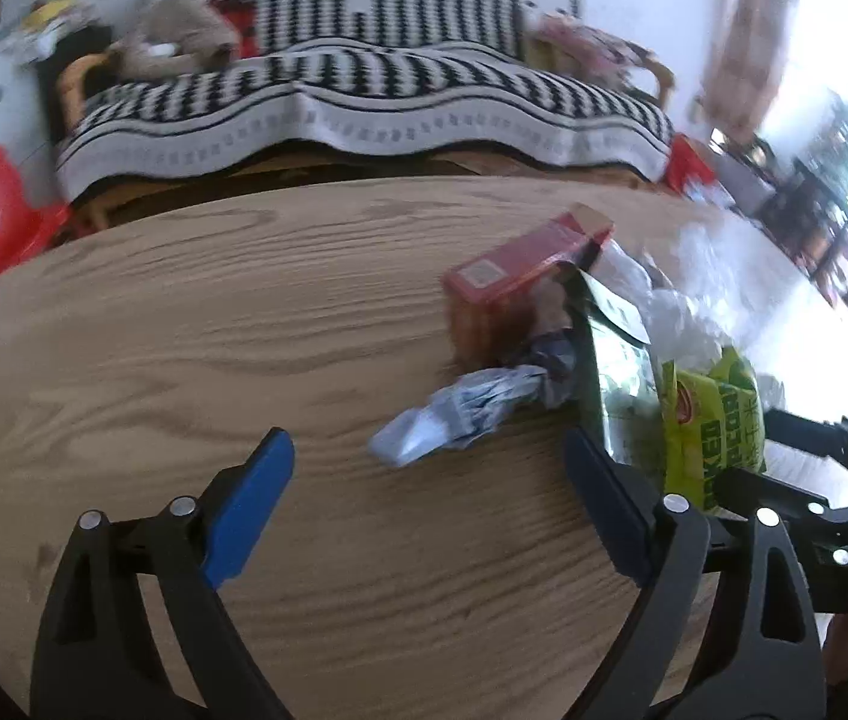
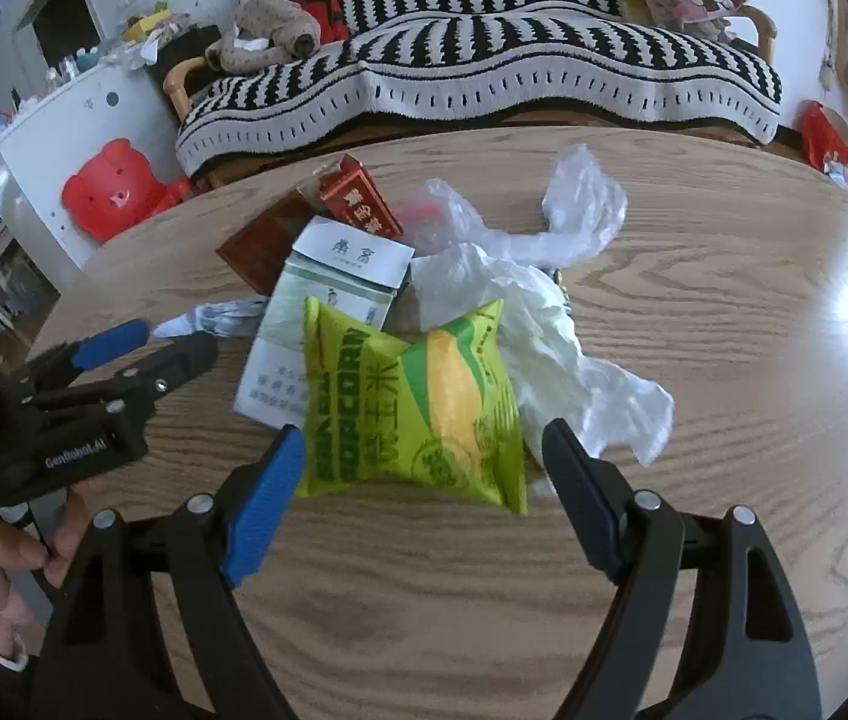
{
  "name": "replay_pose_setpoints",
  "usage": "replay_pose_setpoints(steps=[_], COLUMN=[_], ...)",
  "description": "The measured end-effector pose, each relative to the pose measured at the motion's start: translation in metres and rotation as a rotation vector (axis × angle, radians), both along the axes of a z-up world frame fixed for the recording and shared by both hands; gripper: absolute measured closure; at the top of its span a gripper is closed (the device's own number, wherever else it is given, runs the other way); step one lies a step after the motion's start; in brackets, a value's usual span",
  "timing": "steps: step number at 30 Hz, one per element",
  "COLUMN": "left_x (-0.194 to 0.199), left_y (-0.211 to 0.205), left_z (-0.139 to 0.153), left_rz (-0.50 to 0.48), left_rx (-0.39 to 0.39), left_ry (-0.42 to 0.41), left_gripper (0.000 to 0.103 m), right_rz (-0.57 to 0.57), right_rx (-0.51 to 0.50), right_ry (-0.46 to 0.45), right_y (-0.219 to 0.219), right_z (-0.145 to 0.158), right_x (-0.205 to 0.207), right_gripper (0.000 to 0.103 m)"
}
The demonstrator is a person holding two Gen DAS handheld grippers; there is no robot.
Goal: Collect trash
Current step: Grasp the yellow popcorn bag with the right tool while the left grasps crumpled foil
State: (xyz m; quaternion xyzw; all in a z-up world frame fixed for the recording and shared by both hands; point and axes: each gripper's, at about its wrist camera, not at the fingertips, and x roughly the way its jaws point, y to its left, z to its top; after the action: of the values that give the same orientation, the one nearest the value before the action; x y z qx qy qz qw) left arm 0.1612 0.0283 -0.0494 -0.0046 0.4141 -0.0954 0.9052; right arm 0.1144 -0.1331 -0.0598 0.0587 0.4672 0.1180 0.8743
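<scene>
On the wood-grain table [image 2: 694,360] a heap of trash lay together: a yellow-green popcorn packet [image 2: 417,408] on top of a white-and-green carton [image 2: 327,300], a red cardboard box [image 2: 360,198] behind it, crumpled clear plastic bags [image 2: 550,312] to the right and a twisted grey wrapper [image 1: 460,408] at the left edge. The right hand-held gripper [image 2: 424,456] stood spread wide, its fingers flanking the packet's near edge. The left hand-held gripper [image 1: 430,462] was likewise spread, empty, just before the grey wrapper.
</scene>
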Motion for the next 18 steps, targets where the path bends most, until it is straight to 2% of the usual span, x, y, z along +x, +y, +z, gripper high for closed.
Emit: replay_pose_setpoints(steps=[2,8,10,12,15,16,18], left_x=[0.008,0.027,0.026,0.023,0.016,0.013,0.009], left_y=[-0.002,-0.007,-0.013,-0.018,-0.021,-0.021,-0.02], left_z=[-0.006,-0.017,-0.017,-0.018,-0.017,-0.015,-0.01], left_rz=[-0.006,-0.03,-0.048,-0.061,-0.067,-0.067,-0.062], left_rx=[0.004,-0.021,-0.014,0.003,0.017,0.018,0.024], left_ry=[0.009,0.052,0.052,0.051,0.05,0.046,0.039], left_gripper=[0.022,0.046,0.057,0.078,0.084,0.085,0.085], right_rz=[0.007,0.021,0.03,0.035,0.027,0.026,0.018], right_rx=[-0.009,-0.027,-0.03,-0.027,-0.004,0.004,0.011], right_ry=[-0.004,-0.012,-0.004,0.0,0.011,0.016,0.012], right_y=[0.001,0.005,0.007,0.008,0.005,0.003,0.001], right_z=[-0.004,-0.01,-0.014,-0.015,-0.014,-0.014,-0.011], right_x=[0.006,0.017,0.019,0.018,0.019,0.018,0.015], right_gripper=[0.025,0.025,0.027,0.03,0.038,0.047,0.049])
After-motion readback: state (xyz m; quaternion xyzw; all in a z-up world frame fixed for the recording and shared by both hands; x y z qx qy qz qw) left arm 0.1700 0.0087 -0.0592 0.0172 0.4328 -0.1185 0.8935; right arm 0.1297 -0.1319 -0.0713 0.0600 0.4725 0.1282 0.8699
